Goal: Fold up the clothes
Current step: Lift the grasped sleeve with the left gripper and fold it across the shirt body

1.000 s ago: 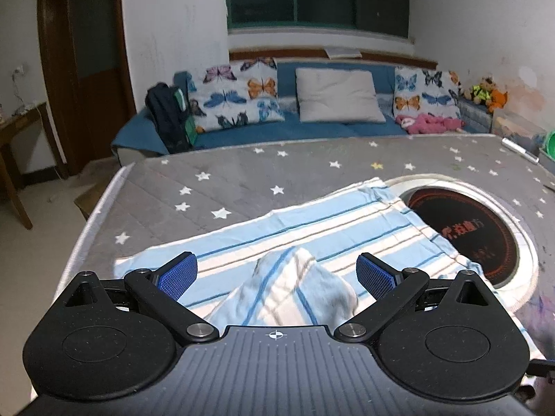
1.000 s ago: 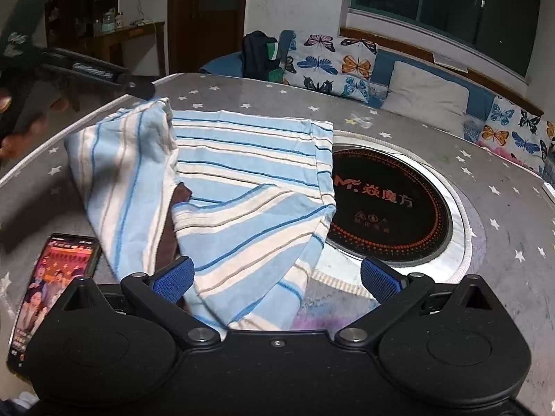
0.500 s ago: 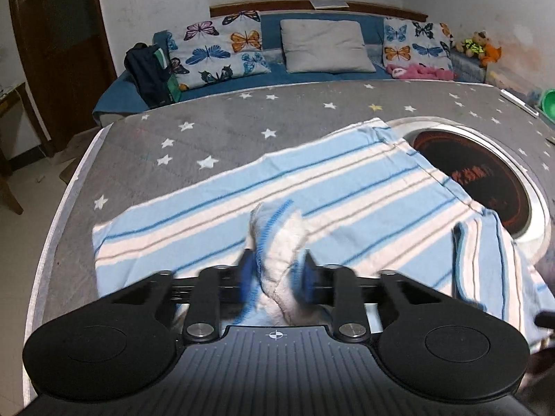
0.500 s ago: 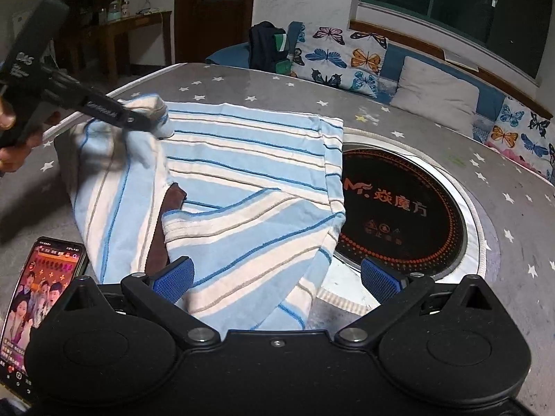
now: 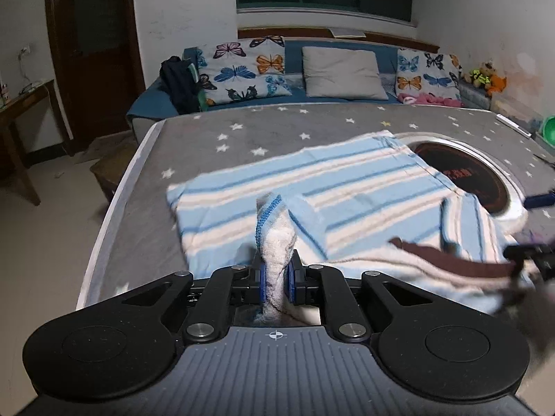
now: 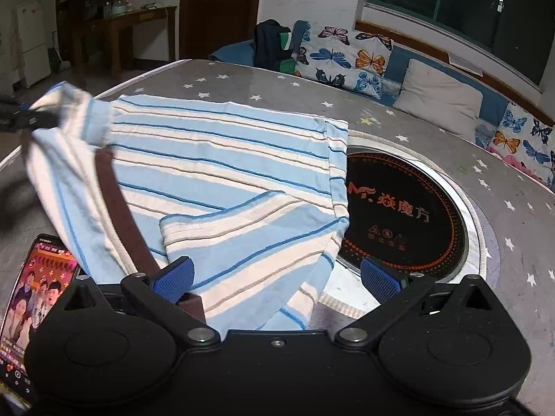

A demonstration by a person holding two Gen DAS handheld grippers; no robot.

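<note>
Striped shirt (image 6: 222, 173): bunched corner pinched tight in left gripper (image 5: 276, 277); right gripper (image 6: 277, 275) wide open, empty. Risks: slipping out; snagging phone (image 6: 33, 298).

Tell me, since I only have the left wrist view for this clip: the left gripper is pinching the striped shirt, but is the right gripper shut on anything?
Observer: No. In the right wrist view the right gripper is open, with the striped shirt lying between its pads.
Operator: Where does the brown band end up?
Observer: The brown band runs down to the pad on that picture's left. It is not clamped.
Operator: Anything else near the shirt?
Observer: A phone with a lit screen lies beside the shirt, at that view's lower left.
</note>
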